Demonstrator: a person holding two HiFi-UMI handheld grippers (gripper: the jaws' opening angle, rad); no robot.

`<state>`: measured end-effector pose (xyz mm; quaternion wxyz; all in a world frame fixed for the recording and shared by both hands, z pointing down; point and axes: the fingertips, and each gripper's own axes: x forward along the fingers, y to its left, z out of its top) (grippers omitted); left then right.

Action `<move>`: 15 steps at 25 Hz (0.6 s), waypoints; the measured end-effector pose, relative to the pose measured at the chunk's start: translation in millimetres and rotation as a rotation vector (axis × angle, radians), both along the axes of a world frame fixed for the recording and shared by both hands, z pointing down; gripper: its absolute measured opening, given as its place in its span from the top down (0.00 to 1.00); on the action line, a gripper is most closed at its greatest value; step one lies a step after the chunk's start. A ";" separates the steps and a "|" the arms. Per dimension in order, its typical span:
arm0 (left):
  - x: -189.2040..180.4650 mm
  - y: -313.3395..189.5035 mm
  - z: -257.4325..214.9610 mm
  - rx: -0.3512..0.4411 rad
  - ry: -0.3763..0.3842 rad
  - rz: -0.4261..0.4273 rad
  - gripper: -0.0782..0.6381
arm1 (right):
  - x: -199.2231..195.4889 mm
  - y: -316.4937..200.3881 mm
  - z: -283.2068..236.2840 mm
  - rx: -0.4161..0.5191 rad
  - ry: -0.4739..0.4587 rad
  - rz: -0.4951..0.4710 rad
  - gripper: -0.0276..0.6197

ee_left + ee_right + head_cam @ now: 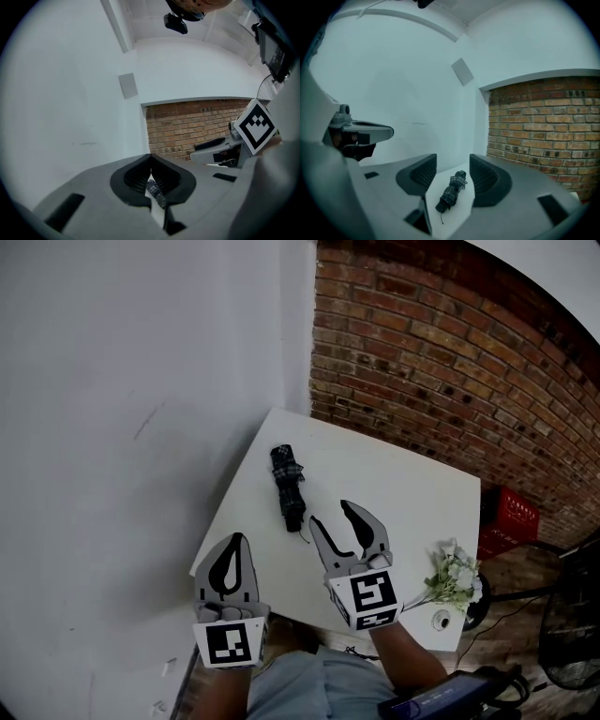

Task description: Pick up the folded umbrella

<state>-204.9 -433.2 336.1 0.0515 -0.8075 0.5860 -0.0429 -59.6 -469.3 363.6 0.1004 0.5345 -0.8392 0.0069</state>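
Note:
The folded umbrella (289,486), dark with a plaid pattern, lies on the white table (394,493), near its left side. My right gripper (330,514) hovers just to the near right of it, open and empty. In the right gripper view the umbrella (451,192) lies ahead between the spread jaws of that gripper (453,157), untouched. My left gripper (239,540) is at the table's near left edge, shut with nothing held. In the left gripper view its jaws (150,158) meet at the tips, and a sliver of the umbrella (155,193) shows through the slit.
A bunch of white flowers (457,579) lies at the table's near right corner. A red crate (511,521) stands on the floor beyond the right edge. A white wall (141,427) borders the left, and a brick wall (450,362) stands behind the table.

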 end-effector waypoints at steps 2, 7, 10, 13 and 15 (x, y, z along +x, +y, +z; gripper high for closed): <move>-5.6 -16.7 0.9 -0.002 0.003 0.008 0.88 | -7.3 -14.2 4.4 -0.011 0.000 0.004 0.61; -20.2 -49.9 14.3 -0.077 0.003 0.025 0.88 | -24.6 -45.8 19.7 -0.061 -0.003 0.021 0.60; -29.3 -68.5 24.1 -0.110 -0.006 0.038 0.88 | -34.2 -63.1 34.6 -0.103 -0.001 0.033 0.56; -36.0 -84.5 38.1 -0.145 0.007 0.057 0.88 | -44.4 -78.7 53.4 -0.148 0.005 0.037 0.52; -43.1 -95.1 49.3 -0.158 0.006 0.063 0.88 | -51.0 -88.9 66.7 -0.174 0.010 0.039 0.49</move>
